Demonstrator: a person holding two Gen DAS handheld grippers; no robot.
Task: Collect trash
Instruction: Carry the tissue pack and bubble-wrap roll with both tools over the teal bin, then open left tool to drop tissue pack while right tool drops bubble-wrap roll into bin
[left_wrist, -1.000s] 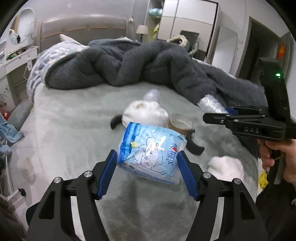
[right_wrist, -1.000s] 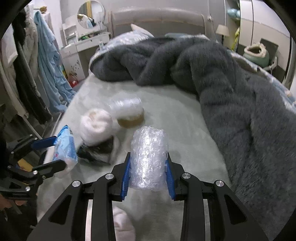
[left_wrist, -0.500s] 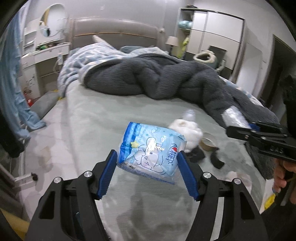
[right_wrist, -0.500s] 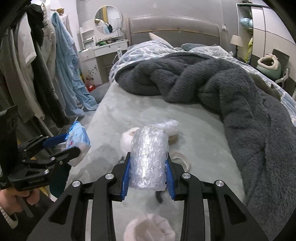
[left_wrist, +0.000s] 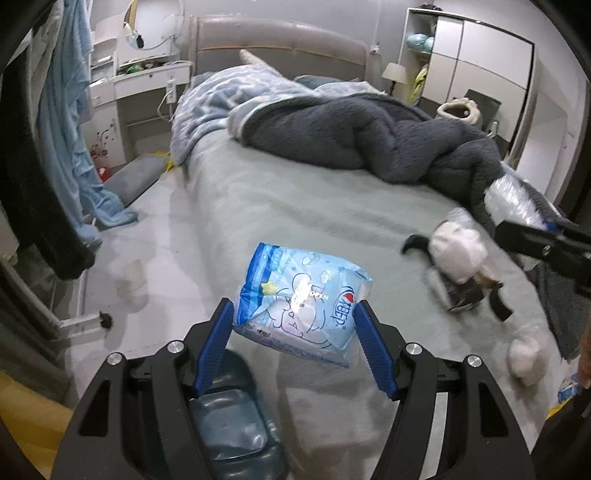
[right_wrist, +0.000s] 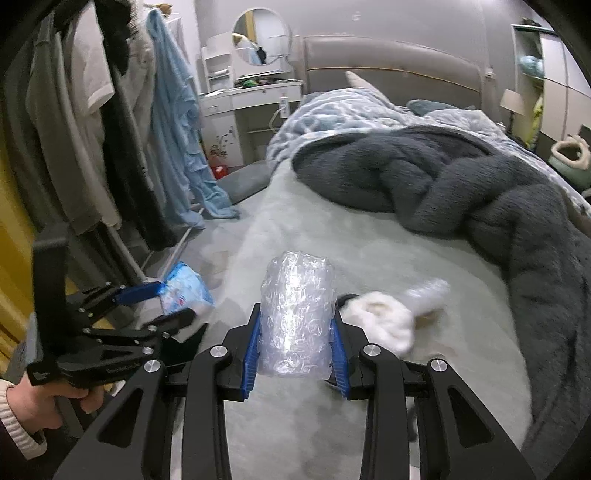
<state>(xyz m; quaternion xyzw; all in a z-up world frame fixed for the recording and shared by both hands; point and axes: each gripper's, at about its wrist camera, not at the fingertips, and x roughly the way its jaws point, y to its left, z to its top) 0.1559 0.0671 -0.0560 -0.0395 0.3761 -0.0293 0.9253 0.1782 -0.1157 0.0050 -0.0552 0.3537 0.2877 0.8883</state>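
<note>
My left gripper (left_wrist: 295, 314) is shut on a blue tissue pack (left_wrist: 301, 301) and holds it in the air over the bed's near left corner, above a dark teal bin (left_wrist: 232, 421). The left gripper (right_wrist: 168, 301) and the pack (right_wrist: 184, 291) also show in the right wrist view. My right gripper (right_wrist: 295, 321) is shut on a roll of clear bubble wrap (right_wrist: 295, 317) above the bed; the roll also shows at the right edge of the left wrist view (left_wrist: 513, 201).
On the grey-green bed (left_wrist: 295, 206) lie a white fluffy slipper (left_wrist: 458, 251), dark scraps (left_wrist: 469, 295), a clear plastic piece (right_wrist: 424, 291) and a white wad (left_wrist: 526, 354). A dark grey blanket (right_wrist: 461, 184) is heaped at the back. Clothes (right_wrist: 92, 129) hang at the left.
Both grippers have drawn back toward the bed's near left edge with their loads. The teal bin has come into view under the left gripper.
</note>
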